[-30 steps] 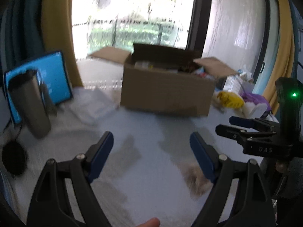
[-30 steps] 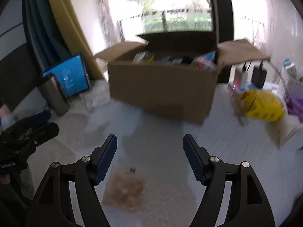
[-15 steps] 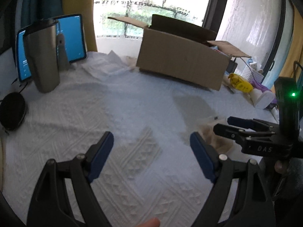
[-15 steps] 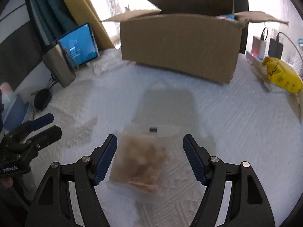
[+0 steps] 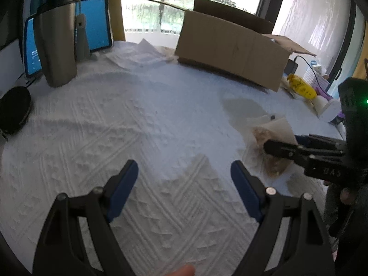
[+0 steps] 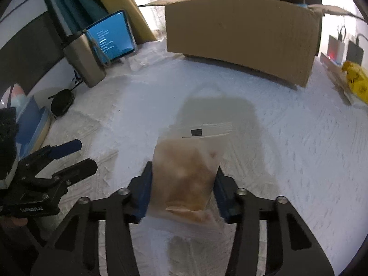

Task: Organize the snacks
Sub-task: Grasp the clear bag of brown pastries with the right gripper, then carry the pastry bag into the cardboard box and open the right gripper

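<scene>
While it lies flat on the white bedspread [image 6: 299,138], a clear snack bag [image 6: 184,174] of brown pieces sits pinched between the blue pads of the right gripper [image 6: 182,188], whose jaws have just been closing onto its sides. That grip on the lower part likely readies it for lifting. Beyond it stands an open cardboard box [image 6: 241,30], probably where the snacks belong. To the left, the left gripper [image 5: 184,181] hovers over bare cloth, spread wide and empty. A steel tumbler [image 5: 56,46] and a lit tablet [image 5: 95,23] stand at the far left edge.
</scene>
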`<state>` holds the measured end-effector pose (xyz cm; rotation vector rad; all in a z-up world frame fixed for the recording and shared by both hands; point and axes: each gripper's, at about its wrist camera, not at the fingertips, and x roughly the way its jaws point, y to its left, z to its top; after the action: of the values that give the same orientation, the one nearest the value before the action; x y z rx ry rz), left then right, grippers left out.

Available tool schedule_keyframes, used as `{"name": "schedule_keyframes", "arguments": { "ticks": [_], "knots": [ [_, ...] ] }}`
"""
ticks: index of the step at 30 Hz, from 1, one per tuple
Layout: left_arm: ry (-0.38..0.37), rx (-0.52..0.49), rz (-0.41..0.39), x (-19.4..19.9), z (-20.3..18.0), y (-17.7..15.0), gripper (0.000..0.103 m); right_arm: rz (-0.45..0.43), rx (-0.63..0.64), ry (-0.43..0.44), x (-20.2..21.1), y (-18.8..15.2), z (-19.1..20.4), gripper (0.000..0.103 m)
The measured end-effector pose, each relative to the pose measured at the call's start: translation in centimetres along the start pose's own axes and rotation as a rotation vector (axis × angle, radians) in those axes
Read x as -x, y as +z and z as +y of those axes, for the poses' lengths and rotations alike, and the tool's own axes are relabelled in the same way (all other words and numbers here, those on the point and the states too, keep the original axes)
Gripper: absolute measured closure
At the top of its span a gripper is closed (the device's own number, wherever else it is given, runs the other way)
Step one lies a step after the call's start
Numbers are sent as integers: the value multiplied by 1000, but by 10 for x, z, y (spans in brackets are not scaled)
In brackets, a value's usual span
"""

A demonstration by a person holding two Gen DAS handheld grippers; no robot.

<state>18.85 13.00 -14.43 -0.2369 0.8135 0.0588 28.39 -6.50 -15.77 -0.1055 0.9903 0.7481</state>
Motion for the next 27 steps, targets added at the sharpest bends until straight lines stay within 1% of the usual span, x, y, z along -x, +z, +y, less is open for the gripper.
{"name": "schedule_keyframes", "arguments": {
  "ticks": [5,9,11,19,23,27],
  "knots": [
    [-6,-1,-15,1,-2,8,19,-45,13,5,13,13,-5,56],
    [-23,-13,-44,6,-8,23,19,-91,11,-2,26,30,-14,56],
    [-39,-24,-63,8,-14,34,19,-116,7,-10,32,41,-22,56],
    [-55,-77,-136,11,-32,78,19,-224,-46,-41,53,86,-58,56],
    [-41,-94,-159,9,-37,103,19,-246,-53,-51,56,103,-69,56],
    [-31,-130,-200,7,-43,128,19,-260,-55,-48,55,121,-76,56]
  ]
}}
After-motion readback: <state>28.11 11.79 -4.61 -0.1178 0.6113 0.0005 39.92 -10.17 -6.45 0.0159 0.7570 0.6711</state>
